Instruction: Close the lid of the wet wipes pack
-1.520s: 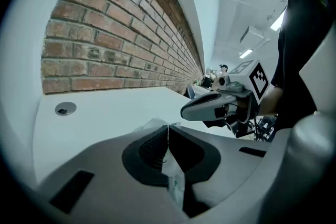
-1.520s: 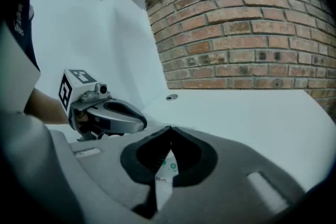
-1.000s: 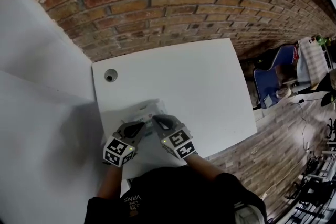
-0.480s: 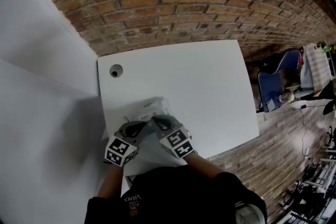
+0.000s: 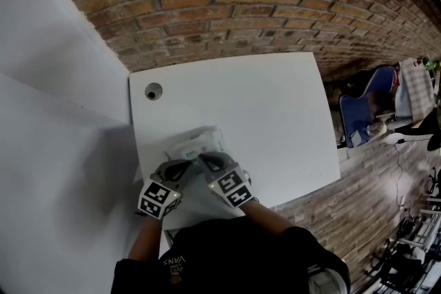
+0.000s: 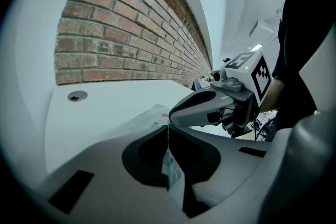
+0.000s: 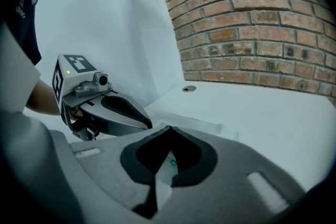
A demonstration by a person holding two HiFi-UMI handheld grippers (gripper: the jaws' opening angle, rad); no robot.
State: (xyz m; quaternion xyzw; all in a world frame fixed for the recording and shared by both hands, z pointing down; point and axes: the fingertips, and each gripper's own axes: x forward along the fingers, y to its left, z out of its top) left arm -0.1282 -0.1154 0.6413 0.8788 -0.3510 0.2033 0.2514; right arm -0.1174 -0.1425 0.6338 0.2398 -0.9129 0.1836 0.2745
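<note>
Head view: wet wipes pack [image 5: 196, 142] lies flat on the white table [image 5: 269, 107], near the person's edge. Left gripper [image 5: 187, 165] and right gripper [image 5: 205, 160] are both at the pack's near end, tips almost touching each other. The lid cannot be made out here.

Left gripper view: left gripper [image 6: 168, 127] has its jaws pressed together at the tips. A thin white strip of the pack [image 6: 152, 117], with green print, is pinched in the seam between them. Right gripper [image 6: 176, 112] sits just beyond, over the same end of the pack.

Right gripper view: right gripper [image 7: 168, 128] has its jaw tips meeting, with a white strip of the pack [image 7: 199, 124] caught between them. Left gripper [image 7: 144, 122] is just beside it, tip down at the pack.
</note>
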